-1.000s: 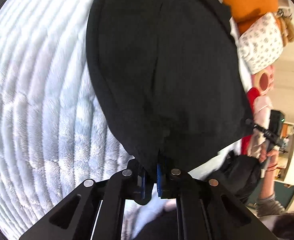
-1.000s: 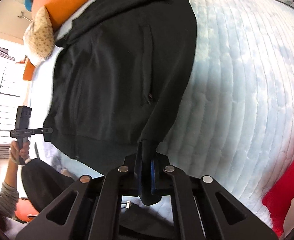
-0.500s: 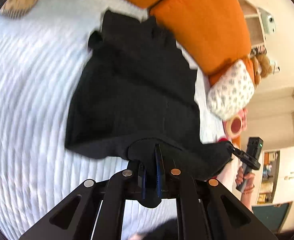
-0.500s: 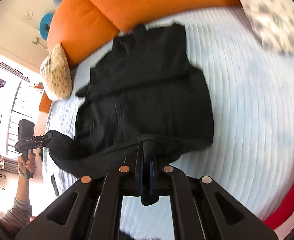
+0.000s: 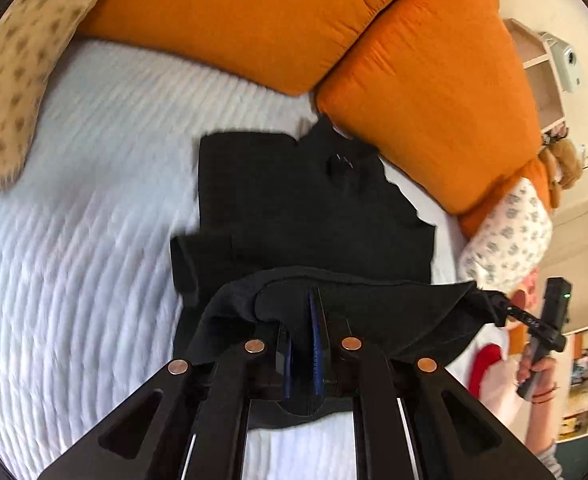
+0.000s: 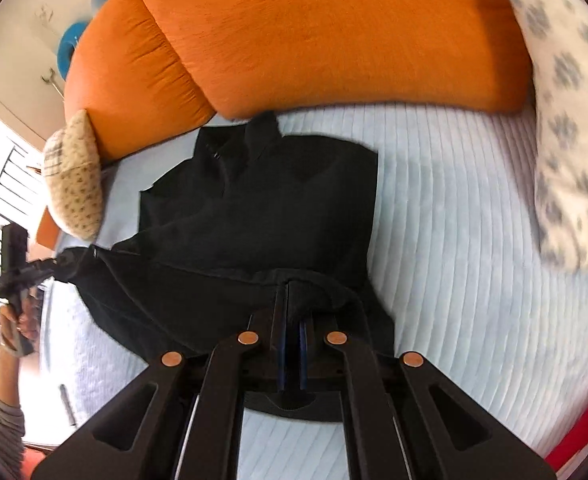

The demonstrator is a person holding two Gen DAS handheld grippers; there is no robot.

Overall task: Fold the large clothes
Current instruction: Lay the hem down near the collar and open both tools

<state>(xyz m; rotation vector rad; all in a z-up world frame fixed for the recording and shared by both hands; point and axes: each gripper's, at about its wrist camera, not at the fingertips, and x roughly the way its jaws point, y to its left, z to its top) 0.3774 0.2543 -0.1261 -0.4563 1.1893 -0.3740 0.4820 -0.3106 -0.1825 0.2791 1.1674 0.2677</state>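
Observation:
A black jacket (image 5: 310,216) lies on the white quilted bed, collar toward the orange cushions. It also shows in the right wrist view (image 6: 262,208). My left gripper (image 5: 304,320) is shut on the jacket's bottom hem and holds it lifted above the lower body. My right gripper (image 6: 290,312) is shut on the same hem at the other corner. The hem stretches between both grippers, and each gripper shows in the other's view: the right one (image 5: 534,324), the left one (image 6: 34,268).
Two large orange cushions (image 5: 426,80) stand behind the jacket. A tan dotted pillow (image 5: 10,72) lies at the left, a white patterned pillow (image 6: 566,128) at the right. White quilted bedspread (image 5: 74,260) surrounds the jacket. A red item (image 6: 582,428) lies at the bed's edge.
Both grippers have carried the hem up and forward toward the collar. The jacket, earlier hanging stretched out, now lies shorter on the bed with its lower part lifted over.

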